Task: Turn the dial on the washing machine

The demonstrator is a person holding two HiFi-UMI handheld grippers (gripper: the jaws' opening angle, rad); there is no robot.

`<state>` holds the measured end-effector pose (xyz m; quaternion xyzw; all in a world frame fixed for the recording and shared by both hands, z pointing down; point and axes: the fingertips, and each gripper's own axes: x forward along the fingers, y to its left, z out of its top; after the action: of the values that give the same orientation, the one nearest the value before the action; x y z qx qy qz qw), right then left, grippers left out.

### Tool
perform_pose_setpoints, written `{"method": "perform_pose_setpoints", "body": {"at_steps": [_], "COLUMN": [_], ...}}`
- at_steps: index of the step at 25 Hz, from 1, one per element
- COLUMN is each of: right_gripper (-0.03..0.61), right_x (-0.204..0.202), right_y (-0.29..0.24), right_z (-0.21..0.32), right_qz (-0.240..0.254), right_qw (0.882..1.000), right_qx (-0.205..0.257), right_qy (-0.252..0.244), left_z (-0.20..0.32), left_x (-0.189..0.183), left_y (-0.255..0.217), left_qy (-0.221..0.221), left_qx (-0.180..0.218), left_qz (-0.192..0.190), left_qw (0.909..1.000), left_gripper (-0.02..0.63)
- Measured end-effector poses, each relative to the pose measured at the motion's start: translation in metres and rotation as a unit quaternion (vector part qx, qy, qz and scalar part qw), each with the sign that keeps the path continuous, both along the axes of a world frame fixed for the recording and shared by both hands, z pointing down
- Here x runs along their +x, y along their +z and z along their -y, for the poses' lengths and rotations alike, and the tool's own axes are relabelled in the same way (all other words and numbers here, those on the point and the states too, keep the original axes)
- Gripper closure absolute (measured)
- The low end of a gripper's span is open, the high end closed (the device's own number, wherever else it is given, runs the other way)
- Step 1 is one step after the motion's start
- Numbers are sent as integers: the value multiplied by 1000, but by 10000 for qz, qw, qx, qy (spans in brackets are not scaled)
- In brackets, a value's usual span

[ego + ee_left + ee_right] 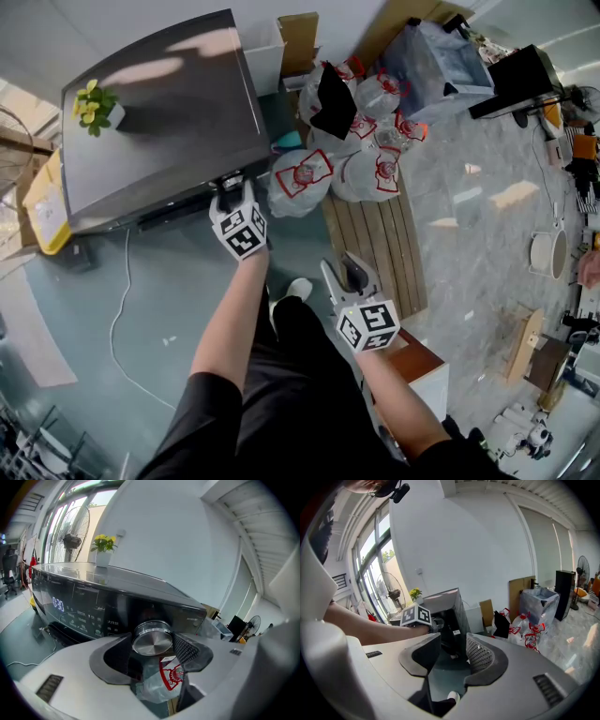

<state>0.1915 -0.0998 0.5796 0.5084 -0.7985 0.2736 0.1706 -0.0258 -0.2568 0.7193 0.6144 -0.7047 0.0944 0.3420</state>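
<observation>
The dark washing machine [159,122] stands at the upper left of the head view, and my left gripper [230,187] reaches its front panel there. In the left gripper view the round metal dial [151,644] on the black control panel [84,613] sits between my left gripper's [153,640] jaws, with both pads against its rim. A lit display [58,604] glows further left on the panel. My right gripper [345,272] hangs lower, away from the machine, over the floor. In its own view the right gripper [452,651] is open with nothing between the jaws.
A potted yellow plant [92,106] stands on the machine's lid. Several tied plastic bags [347,141] crowd the machine's right side beside a wooden pallet [375,234]. A white cable [117,319] trails across the floor and a yellow container [42,202] sits at the left.
</observation>
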Motion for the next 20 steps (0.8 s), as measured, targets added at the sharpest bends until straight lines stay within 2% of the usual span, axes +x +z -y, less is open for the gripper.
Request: {"method": "perform_pose_setpoints", "body": {"at_steps": [9,20], "right_gripper": [417,417], "right_x": [-1,6], "right_y": [2,2], "right_z": [-1,-1], "right_qz": [-10,-8], "right_qw": [10000,10000], "right_qx": [-21,-35], "right_qy": [-19,30], "left_z": [0,0], "left_x": [1,4], "left_y": [0,1], "left_qy": [87,332], "left_qx": [-107,-416], "left_qz": [250,965], "left_qw": [9996,9939], "left_gripper": [350,348]}}
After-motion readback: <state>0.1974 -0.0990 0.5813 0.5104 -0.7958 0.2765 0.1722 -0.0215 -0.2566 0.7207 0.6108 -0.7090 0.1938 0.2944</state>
